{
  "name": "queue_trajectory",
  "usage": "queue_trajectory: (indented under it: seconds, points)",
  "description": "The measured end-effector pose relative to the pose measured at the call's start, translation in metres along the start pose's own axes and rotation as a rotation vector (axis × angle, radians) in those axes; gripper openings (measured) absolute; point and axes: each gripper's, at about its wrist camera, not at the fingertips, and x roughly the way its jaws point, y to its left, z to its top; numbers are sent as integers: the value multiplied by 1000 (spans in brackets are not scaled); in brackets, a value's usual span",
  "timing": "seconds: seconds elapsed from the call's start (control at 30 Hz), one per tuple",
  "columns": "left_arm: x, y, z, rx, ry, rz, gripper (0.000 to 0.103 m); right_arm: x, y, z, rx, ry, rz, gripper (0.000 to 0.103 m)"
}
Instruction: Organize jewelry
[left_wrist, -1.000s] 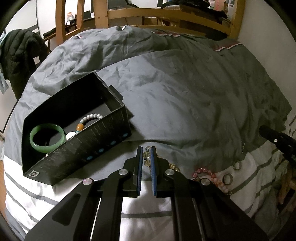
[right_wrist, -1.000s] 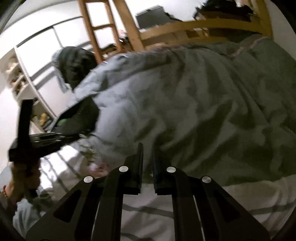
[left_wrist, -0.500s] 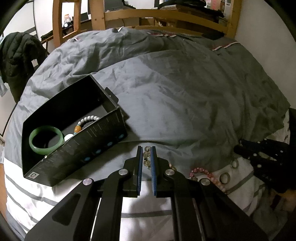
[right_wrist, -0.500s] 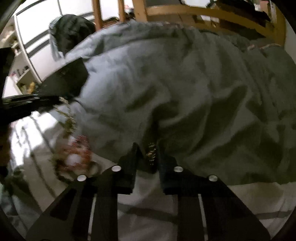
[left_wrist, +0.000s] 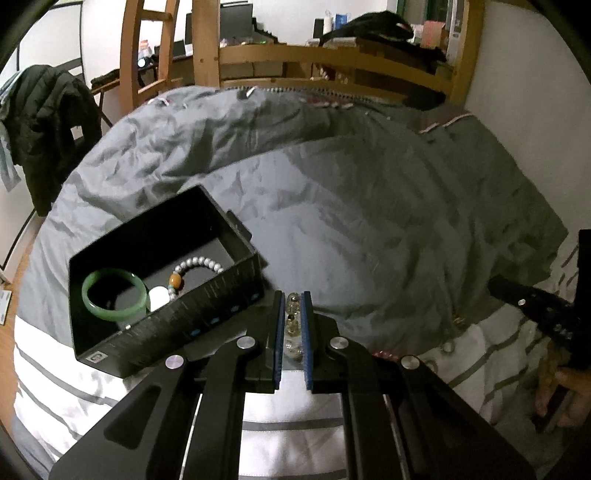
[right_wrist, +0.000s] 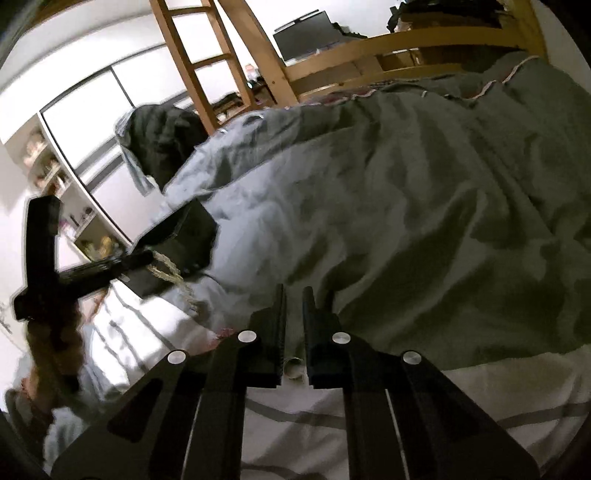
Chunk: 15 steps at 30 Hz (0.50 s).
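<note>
A black open box (left_wrist: 207, 317) lies on the grey duvet at the left. It holds a green jade bangle (left_wrist: 113, 294), a white bead bracelet (left_wrist: 199, 264) with an orange bead, and a white round piece. My left gripper (left_wrist: 293, 301) is shut on a clear-yellow bead bracelet (left_wrist: 293, 321) and holds it just right of the box. In the right wrist view that bracelet (right_wrist: 173, 280) hangs from the left gripper. My right gripper (right_wrist: 294, 295) has its fingers close together; a small ring (right_wrist: 294, 363) lies on the sheet below the gap.
A pink bead bracelet (left_wrist: 384, 354) peeks out beside the left gripper's right finger. Small rings (left_wrist: 448, 347) lie on the white striped sheet. The rumpled grey duvet (left_wrist: 369, 221) fills the middle. A wooden bed frame (left_wrist: 332, 66) and ladder stand behind.
My left gripper has risen with the yellow bead bracelet and moved closer to the box. My right gripper has swung back from the jewelry pile to the right.
</note>
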Motion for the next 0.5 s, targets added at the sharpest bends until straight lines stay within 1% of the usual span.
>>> queue_trajectory:
  seconds: [0.07,0.13,0.17,0.2,0.23,0.3,0.37,0.43,0.5]
  points:
    - [-4,0,2,0,-10,-5,8,8,6,-4,-60,46,-69,11]
    - [-6,0,2,-1,-15,-5,8,18,15,-10,-121,84,-98,12]
    - [-7,1,3,-1,-18,-6,8,27,22,-14,-167,117,-133,16]
    - [-9,1,2,-1,-21,-8,8,32,24,-18,-189,133,-151,22]
    - [-12,1,3,0,-28,-11,8,42,27,-22,-221,164,-180,23]
    - [-17,0,4,6,-41,-13,8,54,27,-26,-243,198,-230,23]
    - [-24,-2,5,14,-57,-20,8,57,22,-27,-230,212,-238,23]
    - [-26,-3,5,18,-65,-22,8,54,17,-26,-206,206,-215,22]
    - [-27,-3,6,17,-66,-26,8,46,18,-24,-202,169,-174,14]
